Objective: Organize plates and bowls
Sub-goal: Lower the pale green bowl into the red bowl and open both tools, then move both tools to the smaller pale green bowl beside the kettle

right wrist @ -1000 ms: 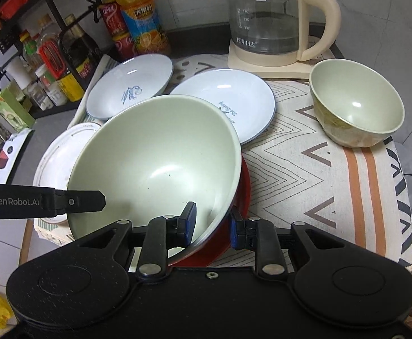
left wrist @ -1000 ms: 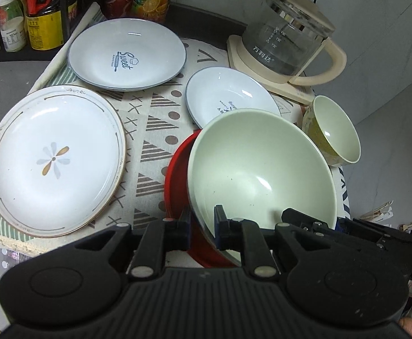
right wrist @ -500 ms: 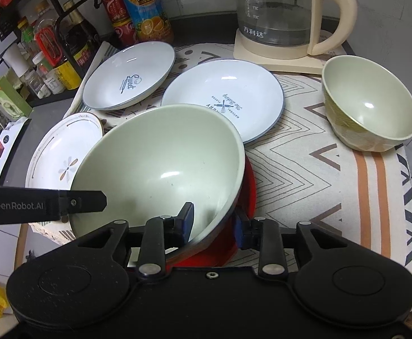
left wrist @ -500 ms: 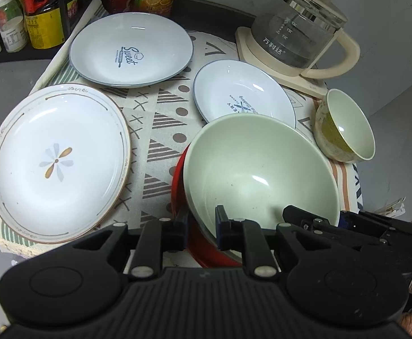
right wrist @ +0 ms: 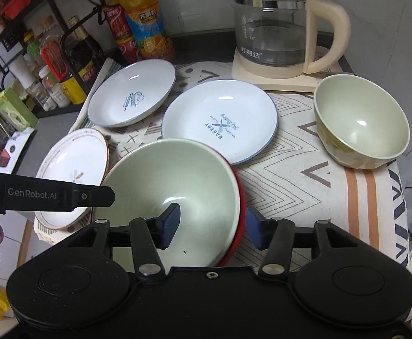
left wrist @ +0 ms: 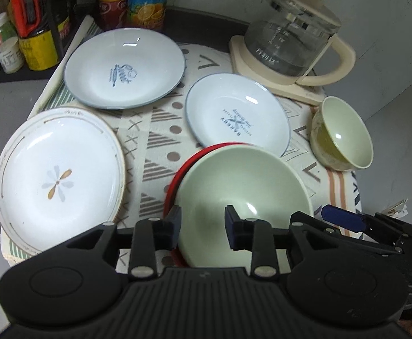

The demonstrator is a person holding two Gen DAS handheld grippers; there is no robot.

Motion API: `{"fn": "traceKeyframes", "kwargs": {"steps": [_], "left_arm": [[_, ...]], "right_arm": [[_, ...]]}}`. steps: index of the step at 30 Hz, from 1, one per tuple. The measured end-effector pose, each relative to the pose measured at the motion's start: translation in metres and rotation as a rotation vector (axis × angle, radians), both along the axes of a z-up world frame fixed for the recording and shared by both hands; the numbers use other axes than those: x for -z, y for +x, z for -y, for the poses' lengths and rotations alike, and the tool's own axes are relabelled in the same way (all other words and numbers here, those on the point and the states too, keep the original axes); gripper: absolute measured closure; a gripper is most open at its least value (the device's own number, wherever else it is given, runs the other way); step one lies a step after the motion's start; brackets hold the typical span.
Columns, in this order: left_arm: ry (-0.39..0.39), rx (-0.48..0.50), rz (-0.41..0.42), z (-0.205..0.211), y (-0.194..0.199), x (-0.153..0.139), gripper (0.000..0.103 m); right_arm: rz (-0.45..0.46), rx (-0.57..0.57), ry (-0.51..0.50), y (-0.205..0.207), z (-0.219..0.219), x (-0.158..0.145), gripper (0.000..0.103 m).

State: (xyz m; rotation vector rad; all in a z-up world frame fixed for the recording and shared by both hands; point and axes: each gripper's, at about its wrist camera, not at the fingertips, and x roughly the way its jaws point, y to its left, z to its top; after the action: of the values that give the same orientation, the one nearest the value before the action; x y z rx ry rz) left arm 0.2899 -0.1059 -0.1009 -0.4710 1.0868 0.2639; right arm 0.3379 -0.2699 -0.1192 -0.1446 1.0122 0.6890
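Note:
A large pale green bowl (left wrist: pixel 242 186) sits nested in a red bowl (left wrist: pixel 177 178) at the near edge of the cloth; both also show in the right wrist view, green (right wrist: pixel 172 180) and red (right wrist: pixel 241 200). My left gripper (left wrist: pixel 203 226) is open, its jaws straddling the near left rim. My right gripper (right wrist: pixel 213 223) is open, its jaws straddling the near right rim. A small green bowl (right wrist: pixel 361 121) stands at the right. Two blue-rimmed plates (right wrist: pixel 220 121) (right wrist: pixel 132 96) and a flower plate (left wrist: pixel 56 180) lie on the cloth.
A glass kettle (right wrist: pixel 279 34) on its cream base stands at the back right. Bottles and cans (right wrist: pixel 146 28) line the back, with a rack of jars (right wrist: pixel 50 65) at the left. The patterned cloth (right wrist: pixel 304 180) drops off at the right and near edges.
Both grippers have opened and let go of the stacked bowls' rim. The bowls have come down from a tilt and sit lower on the cloth.

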Motion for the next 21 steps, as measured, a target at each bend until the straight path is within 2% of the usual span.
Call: {"fn": "traceKeyframes", "kwargs": {"steps": [2, 8, 10, 12, 17, 21], "left_arm": [[0.009, 0.003, 0.011, 0.002, 0.003, -0.005, 0.069], [0.041, 0.019, 0.043, 0.013, 0.015, -0.018, 0.05], [0.053, 0.033, 0.055, 0.017, 0.02, -0.021, 0.039], [0.058, 0.043, 0.063, 0.022, 0.026, -0.023, 0.036], [0.055, 0.098, 0.069, 0.035, 0.043, -0.023, 0.034], [0.043, 0.133, 0.077, 0.046, 0.056, -0.021, 0.03]], "right_arm": [[0.011, 0.008, 0.013, 0.002, 0.005, -0.004, 0.052], [0.037, 0.063, 0.064, 0.009, 0.029, -0.016, 0.048], [0.051, 0.081, 0.082, 0.01, 0.039, -0.019, 0.046], [0.075, 0.109, 0.088, 0.012, 0.048, -0.021, 0.036], [0.097, 0.2, 0.091, 0.02, 0.072, -0.022, 0.018], [0.103, 0.256, 0.075, 0.028, 0.087, -0.019, 0.015]]}}
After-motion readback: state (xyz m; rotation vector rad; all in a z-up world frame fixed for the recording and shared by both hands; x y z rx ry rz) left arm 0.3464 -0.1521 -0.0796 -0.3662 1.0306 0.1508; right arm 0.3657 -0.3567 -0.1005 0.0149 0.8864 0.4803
